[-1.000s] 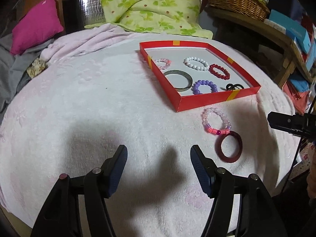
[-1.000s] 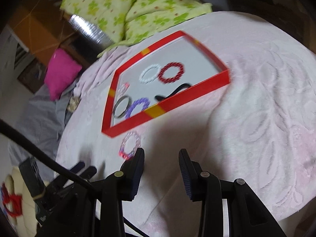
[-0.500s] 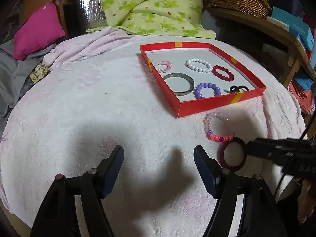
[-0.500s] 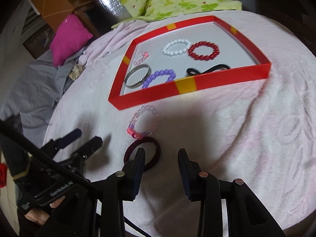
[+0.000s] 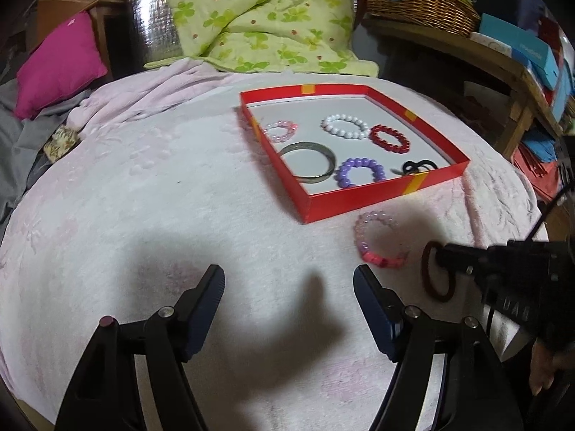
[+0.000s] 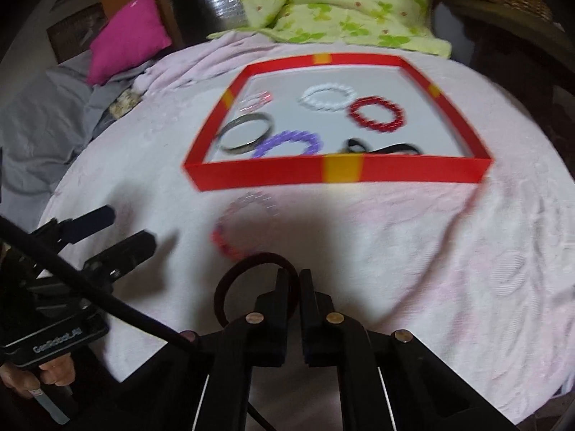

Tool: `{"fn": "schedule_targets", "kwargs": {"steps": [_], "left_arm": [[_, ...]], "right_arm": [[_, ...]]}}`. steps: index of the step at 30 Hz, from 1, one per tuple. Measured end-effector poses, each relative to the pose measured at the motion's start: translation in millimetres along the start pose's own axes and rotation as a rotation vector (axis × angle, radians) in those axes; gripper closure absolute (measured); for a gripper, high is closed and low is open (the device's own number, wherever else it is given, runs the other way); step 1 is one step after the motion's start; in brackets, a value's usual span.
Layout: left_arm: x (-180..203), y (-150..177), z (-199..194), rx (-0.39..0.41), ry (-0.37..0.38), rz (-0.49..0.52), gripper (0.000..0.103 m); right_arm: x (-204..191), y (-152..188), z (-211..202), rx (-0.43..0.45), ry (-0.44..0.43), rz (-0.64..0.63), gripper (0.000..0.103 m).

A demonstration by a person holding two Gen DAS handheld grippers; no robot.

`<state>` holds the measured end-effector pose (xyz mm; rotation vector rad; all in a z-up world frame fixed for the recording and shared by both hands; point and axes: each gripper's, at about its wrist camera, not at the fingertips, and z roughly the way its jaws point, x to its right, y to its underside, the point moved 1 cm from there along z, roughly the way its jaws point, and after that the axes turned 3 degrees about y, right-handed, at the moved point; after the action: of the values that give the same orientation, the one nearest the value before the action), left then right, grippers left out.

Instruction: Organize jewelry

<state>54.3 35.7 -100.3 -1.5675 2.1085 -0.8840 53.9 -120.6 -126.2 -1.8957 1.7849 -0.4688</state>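
1. Right wrist view shows your right tongs (image 6: 294,289) pinched shut on the rim of the dark red bangle (image 6: 230,280), just short of the red tray (image 6: 337,173).
2. Your left tongs (image 5: 289,287) hang wide open over the pink blanket (image 5: 161,197), holding nothing.
3. The grip is thin; a quick swing could twist the bangle free.
4. The pink bead bracelet (image 5: 377,240) lies just beside it; dragging low could snag it.
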Motion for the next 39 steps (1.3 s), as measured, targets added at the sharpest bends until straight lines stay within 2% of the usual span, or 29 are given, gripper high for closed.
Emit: {"fn": "schedule_targets", "kwargs": {"steps": [8, 15, 19, 23, 28, 31, 39], "left_arm": [[18.8, -8.1, 9.6, 0.011, 0.051, 0.04, 0.028], [33.4, -16.9, 26.2, 0.002, 0.087, 0.073, 0.03], [37.4, -17.7, 39.0, -0.033, 0.099, 0.067, 0.05], [38.7, -15.7, 46.1, -0.061, 0.108, 0.053, 0.064], [39.2, -13.5, 46.7, -0.068, 0.089, 0.066, 0.09], [35.0, -12.8, 44.0, -0.072, 0.085, 0.048, 0.094], [29.5, -6.1, 35.3, -0.073, 0.046, 0.058, 0.095]], "right_arm": [[56.3, -2.3, -2.7, 0.001, 0.057, 0.208, 0.097], [63.6, -3.7, 2.2, -0.011, 0.048, 0.239, 0.097], [66.2, -3.8, 3.0, -0.015, 0.028, 0.265, 0.097], [66.1, -2.3, 2.6, -0.014, 0.022, 0.27, 0.097], [65.9, -2.3, 3.2, -0.014, 0.022, 0.27, 0.097], [66.1, -2.4, 3.5, -0.013, 0.024, 0.27, 0.097], [57.3, -7.4, 2.5, 0.018, 0.026, 0.25, 0.094]]}}
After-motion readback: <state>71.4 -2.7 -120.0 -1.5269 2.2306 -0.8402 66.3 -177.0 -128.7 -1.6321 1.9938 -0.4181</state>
